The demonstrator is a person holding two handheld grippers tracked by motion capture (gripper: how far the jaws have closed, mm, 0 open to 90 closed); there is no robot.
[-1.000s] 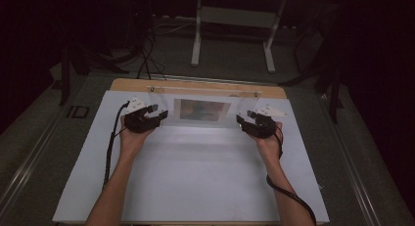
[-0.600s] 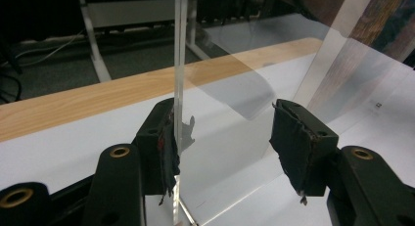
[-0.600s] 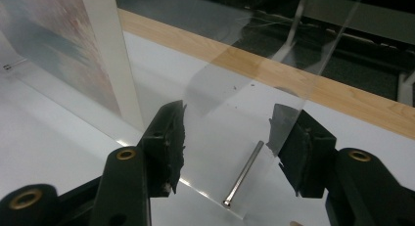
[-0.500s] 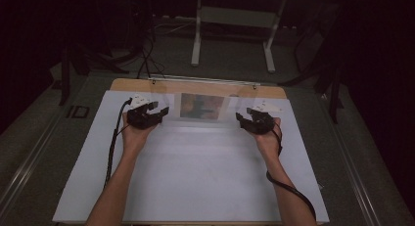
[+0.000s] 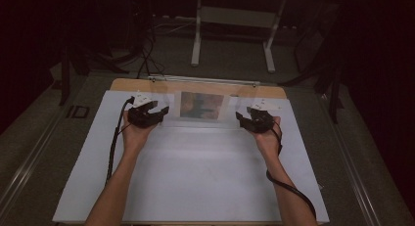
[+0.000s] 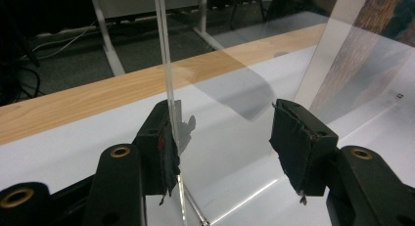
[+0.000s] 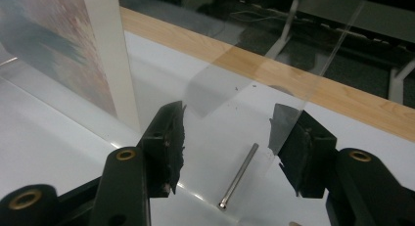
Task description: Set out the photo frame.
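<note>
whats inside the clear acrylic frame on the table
A printed picture with blurred brown and teal patches sits inside the upright clear acrylic picture frame, with a pale border strip at its side. Its subject is too blurred to make out, and its back is hidden.

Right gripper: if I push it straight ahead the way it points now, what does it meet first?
Probably the clear acrylic panel standing just past the open jaws of the right gripper; its edge already sits by the right jaw. Depth through the clear sheet is hard to judge.

High cam sat above the desk's (image 5: 195, 187) near edge, facing forward and down. Each hand-held gripper cam looked low and close toward the far wooden edge; all three shared the clear panel (image 5: 198, 106).
</note>
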